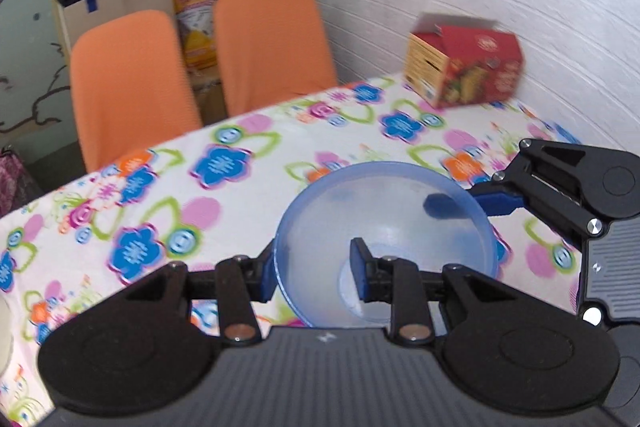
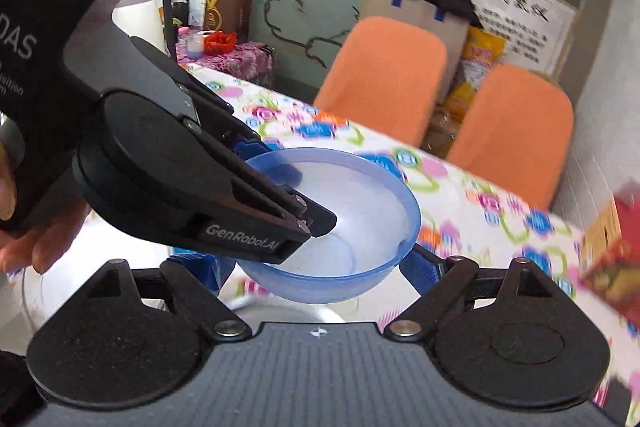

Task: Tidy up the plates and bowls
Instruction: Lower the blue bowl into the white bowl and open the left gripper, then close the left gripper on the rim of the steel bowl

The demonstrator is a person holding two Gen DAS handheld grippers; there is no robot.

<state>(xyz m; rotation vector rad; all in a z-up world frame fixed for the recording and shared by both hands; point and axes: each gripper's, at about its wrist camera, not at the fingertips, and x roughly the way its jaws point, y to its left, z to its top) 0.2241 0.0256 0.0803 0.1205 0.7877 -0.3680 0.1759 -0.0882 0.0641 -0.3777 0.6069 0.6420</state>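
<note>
A translucent blue bowl [image 1: 400, 223] [image 2: 360, 195] hangs just above the floral tablecloth [image 1: 240, 163]. My right gripper [image 2: 320, 267] spans the bowl's body. Its right pad [image 2: 422, 265] presses the bowl's side, and its left finger is hidden behind the other gripper. In the left wrist view one right finger [image 1: 496, 201] lies against the bowl's far side. My left gripper [image 1: 314, 273] [image 2: 286, 183] straddles the near rim with a wide gap, one finger inside the bowl and one outside. A person's hand [image 2: 36, 239] holds the left gripper.
A red carton [image 1: 464, 67] [image 2: 612, 267] stands on the table by the white wall. Two orange chairs [image 1: 128, 83] [image 1: 272, 43] line the table's far edge. A pale rounded rim [image 2: 280, 309] shows under the bowl. Bags and boxes stand behind the chairs.
</note>
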